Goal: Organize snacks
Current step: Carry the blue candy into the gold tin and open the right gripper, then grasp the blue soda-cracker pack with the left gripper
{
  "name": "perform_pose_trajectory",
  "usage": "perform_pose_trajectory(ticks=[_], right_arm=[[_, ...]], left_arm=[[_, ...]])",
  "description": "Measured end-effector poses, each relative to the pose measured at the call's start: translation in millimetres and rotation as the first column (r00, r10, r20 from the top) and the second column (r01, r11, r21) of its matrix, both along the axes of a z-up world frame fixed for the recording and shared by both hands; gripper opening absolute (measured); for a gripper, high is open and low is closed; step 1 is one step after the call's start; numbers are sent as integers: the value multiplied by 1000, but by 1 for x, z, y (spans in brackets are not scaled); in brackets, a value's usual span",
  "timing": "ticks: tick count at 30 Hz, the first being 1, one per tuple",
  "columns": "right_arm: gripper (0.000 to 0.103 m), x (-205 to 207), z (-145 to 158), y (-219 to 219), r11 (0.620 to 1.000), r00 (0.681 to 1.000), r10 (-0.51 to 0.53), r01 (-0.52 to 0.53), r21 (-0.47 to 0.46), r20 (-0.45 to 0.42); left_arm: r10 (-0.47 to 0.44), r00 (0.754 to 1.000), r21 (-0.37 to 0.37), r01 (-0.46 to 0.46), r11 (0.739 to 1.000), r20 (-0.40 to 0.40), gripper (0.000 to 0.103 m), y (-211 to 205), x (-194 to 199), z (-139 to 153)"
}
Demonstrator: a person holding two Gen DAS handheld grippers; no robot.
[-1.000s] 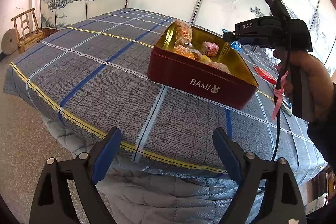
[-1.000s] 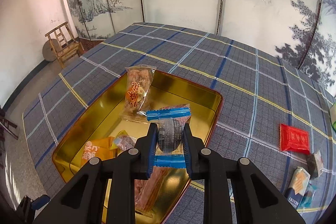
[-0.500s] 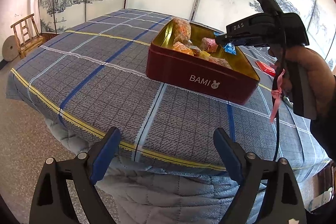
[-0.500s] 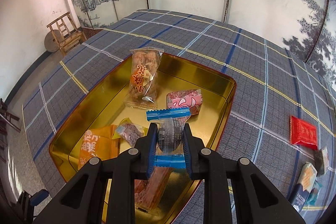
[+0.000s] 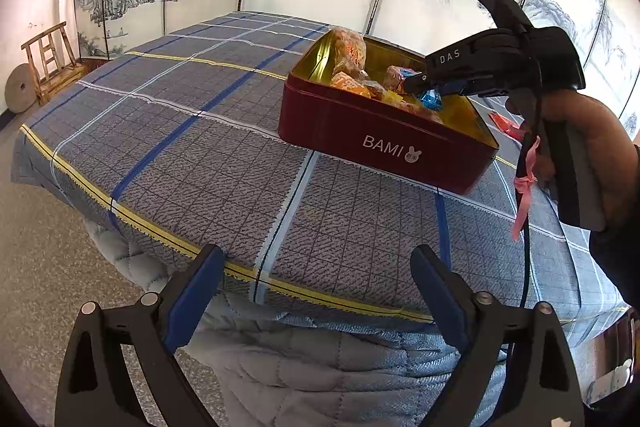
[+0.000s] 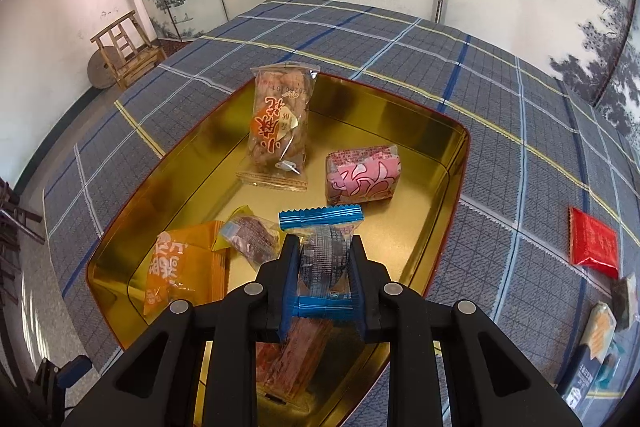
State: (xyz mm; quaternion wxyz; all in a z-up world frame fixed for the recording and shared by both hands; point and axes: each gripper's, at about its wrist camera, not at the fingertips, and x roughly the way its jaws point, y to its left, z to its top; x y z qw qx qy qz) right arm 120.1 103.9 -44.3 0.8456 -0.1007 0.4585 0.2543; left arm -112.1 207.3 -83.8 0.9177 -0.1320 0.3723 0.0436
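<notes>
A red BAMI tin [image 5: 384, 143] with a gold inside [image 6: 420, 131] stands on the plaid bed. It holds several snacks: a tall clear packet [image 6: 280, 123], a pink packet [image 6: 362, 175], an orange packet [image 6: 180, 267] and a small brown one [image 6: 252, 237]. My right gripper [image 6: 324, 259] is shut on a blue-ended snack packet [image 6: 324, 255] and holds it low over the tin's near part; the gripper also shows in the left wrist view [image 5: 420, 87]. My left gripper [image 5: 316, 291] is open and empty, off the bed's near edge.
A red packet [image 6: 594, 241] and a few more snack packets [image 6: 600, 331] lie on the bed right of the tin. A wooden chair [image 6: 124, 49] and a stone wheel stand by the wall at left. Painted screens close off the back.
My right gripper has moved lower and forward over the tin with the blue packet still held. The left gripper has barely moved.
</notes>
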Motion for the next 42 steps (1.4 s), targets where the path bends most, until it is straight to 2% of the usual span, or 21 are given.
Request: perform_pose_trajectory(ticks=[3, 5, 7, 11, 13, 15, 18, 20, 23, 27, 29, 30, 31, 33, 35, 38, 42], right_arm=[[27, 0, -3, 1, 1000, 1000, 7, -7, 2, -12], [32, -2, 0, -2, 999, 1000, 15, -15, 33, -7], [41, -5, 7, -8, 996, 1000, 29, -29, 86, 0], [52, -24, 40, -41, 980, 993, 29, -51, 192, 117], [75, -36, 56, -72, 974, 980, -2, -43, 221, 200], [84, -45, 65, -109, 975, 961, -65, 4, 222, 269], [84, -47, 63, -178, 966, 934, -196, 132, 221, 300], [84, -44, 55, -227, 950, 904, -295, 243, 195, 310], [84, -40, 30, -309, 895, 872, -436, 392, 214, 224], [84, -43, -11, -413, 763, 801, -598, 561, 320, 21], [84, -48, -25, -453, 688, 762, -644, 616, 383, -70], [84, -49, -30, -466, 665, 755, -649, 623, 411, -96], [84, -53, -29, -475, 656, 761, -642, 607, 448, -90], [85, -57, -27, -483, 655, 757, -650, 603, 455, -66], [85, -60, -27, -486, 648, 767, -639, 582, 492, -65], [86, -66, -24, -486, 642, 768, -638, 562, 521, -42], [89, -71, -25, -492, 619, 768, -638, 553, 557, -53]], left_arm=[[4, 1000, -3, -4, 1000, -14, 91, 1, 0, -3], [9, 999, -19, -9, 1000, -33, 91, 4, 1, -6], [28, 999, -16, -28, 999, -27, 83, 6, -2, -4], [-11, 998, 94, 6, 996, 55, 82, -8, -13, 14], [-41, 996, 109, 33, 993, 75, 82, -15, -14, 21], [-65, 994, 111, 56, 992, 87, 83, -23, -9, 30], [-131, 986, 110, 120, 987, 100, 84, -43, 2, 42], [-195, 976, 118, 184, 976, 98, 84, -64, 12, 51], [-309, 948, 116, 299, 947, 77, 85, -102, 31, 60], [-446, 894, 141, 435, 889, 51, 87, -162, 57, 66], [-495, 868, 175, 483, 858, 32, 87, -193, 74, 69], [-524, 851, 182, 511, 840, 29, 87, -209, 82, 70], [-546, 837, 196, 530, 825, 30, 87, -224, 90, 70], [-578, 816, 236, 560, 794, 7, 87, -252, 107, 67], [-608, 794, 243, 592, 768, -15, 88, -276, 129, 60], [-621, 779, 201, 625, 755, -90, 88, -302, 162, 42], [-592, 793, 166, 609, 775, -146, 86, -317, 199, 24]])
